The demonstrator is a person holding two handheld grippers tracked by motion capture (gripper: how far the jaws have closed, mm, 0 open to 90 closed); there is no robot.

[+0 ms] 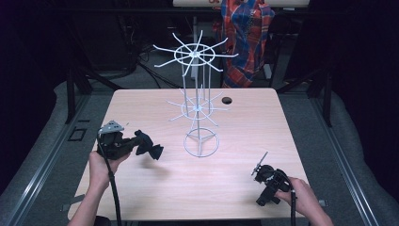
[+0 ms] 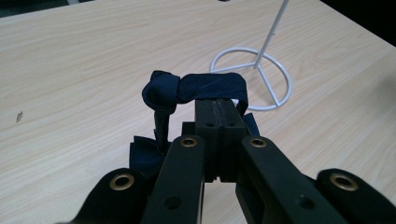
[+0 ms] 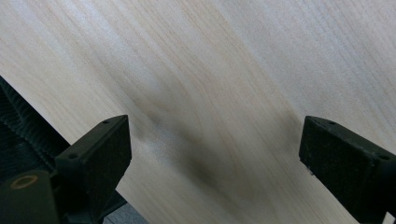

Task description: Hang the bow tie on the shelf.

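Hanging from the left gripper (image 2: 219,116), whose jaws pinch its band, the dark blue fabric tie (image 2: 196,88) sits above the table (image 1: 235,188), near the white wire rack (image 1: 200,106). It appears light, limp; the knot offers firmer purchase. The right gripper (image 3: 215,149) stands spread, idle. Dim room beyond.

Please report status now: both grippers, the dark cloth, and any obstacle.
Left gripper shut on dark cloth, lifted off table. Right gripper open, empty, low over table. White wire rack stands ahead.
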